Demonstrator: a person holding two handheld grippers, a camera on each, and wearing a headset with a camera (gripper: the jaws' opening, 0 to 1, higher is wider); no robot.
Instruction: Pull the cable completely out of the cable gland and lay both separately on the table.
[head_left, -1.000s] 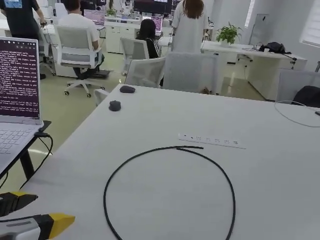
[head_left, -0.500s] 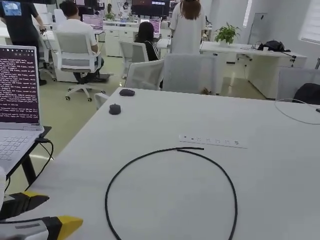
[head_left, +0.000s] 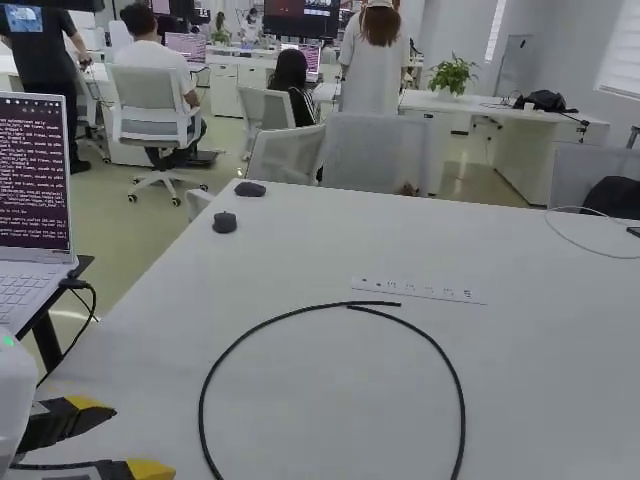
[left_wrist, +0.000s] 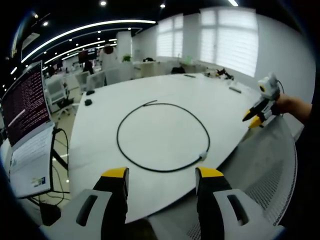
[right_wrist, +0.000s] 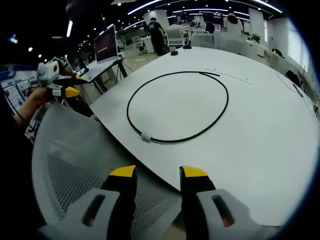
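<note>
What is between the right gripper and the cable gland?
In the right gripper view, a mesh chair back, then a bare strip of table, lie between the right gripper and the cable gland.

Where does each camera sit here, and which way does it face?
Head view: head-worn, looking down across the table at the cable loop; left tool at bottom left.
Left gripper view: on the left tool, off the table's edge, facing the loop and gland; own jaws apart, right tool in a hand.
Right gripper view: on the right tool, facing the same loop; own jaws apart.
Shared: both gripper views show the gland on the cable.
</note>
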